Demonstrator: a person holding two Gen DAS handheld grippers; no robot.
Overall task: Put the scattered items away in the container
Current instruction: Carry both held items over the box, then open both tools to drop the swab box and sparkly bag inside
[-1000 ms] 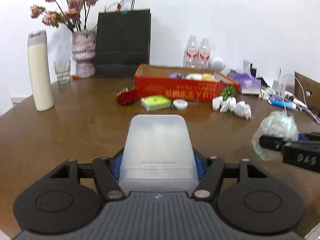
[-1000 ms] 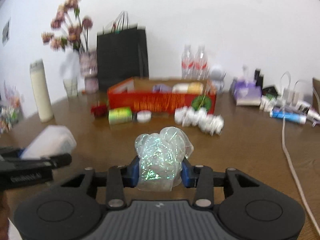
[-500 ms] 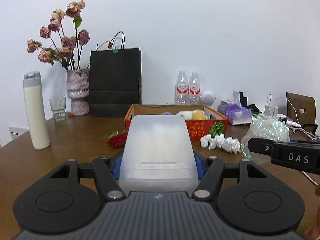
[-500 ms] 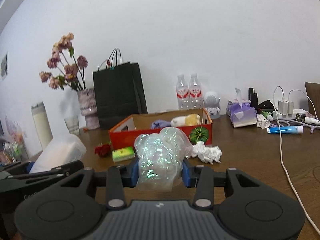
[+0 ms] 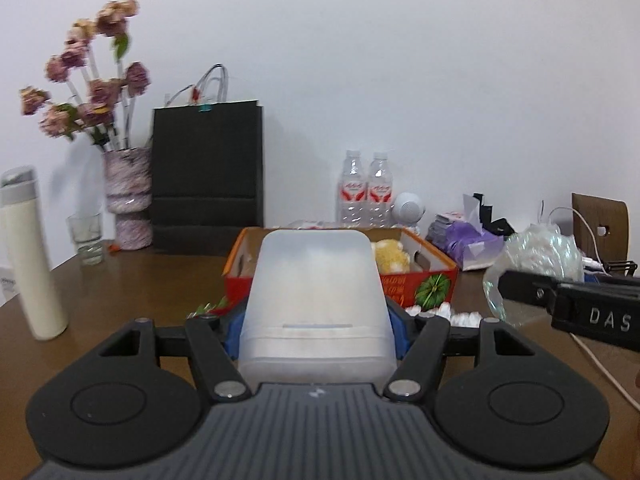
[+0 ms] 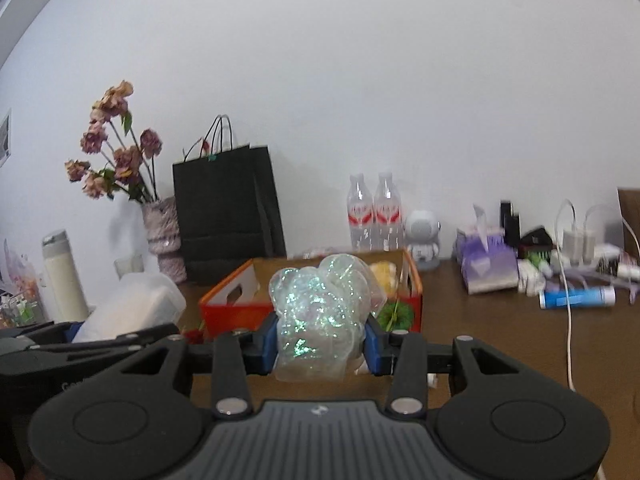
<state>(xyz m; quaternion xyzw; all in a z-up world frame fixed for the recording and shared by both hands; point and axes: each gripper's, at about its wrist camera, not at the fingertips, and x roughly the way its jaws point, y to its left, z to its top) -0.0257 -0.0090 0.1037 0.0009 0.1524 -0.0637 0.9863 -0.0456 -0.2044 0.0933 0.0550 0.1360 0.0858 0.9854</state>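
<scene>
My left gripper [image 5: 316,316] is shut on a translucent white plastic box [image 5: 314,300] and holds it above the table, just short of the red cardboard container [image 5: 434,276]. My right gripper [image 6: 320,344] is shut on a crumpled iridescent clear wrapper [image 6: 320,312], also in front of the red container [image 6: 228,312]. The container holds a yellow plush toy [image 5: 390,258]. White crumpled tissues [image 5: 440,312] and a red flower [image 6: 194,334] lie in front of it. Each gripper shows in the other's view: the right one [image 5: 520,284] and the left one [image 6: 100,336].
A black paper bag [image 5: 208,184], a vase of dried flowers [image 5: 128,196], a glass [image 5: 86,238] and a cream bottle [image 5: 28,256] stand left. Two water bottles [image 5: 366,194], a purple tissue pack [image 5: 468,242], a blue tube [image 6: 576,298] and white cables [image 6: 568,320] are right.
Both grippers have risen and moved toward the red container with their loads. The container now looms closer and its inside shows from a lower angle.
</scene>
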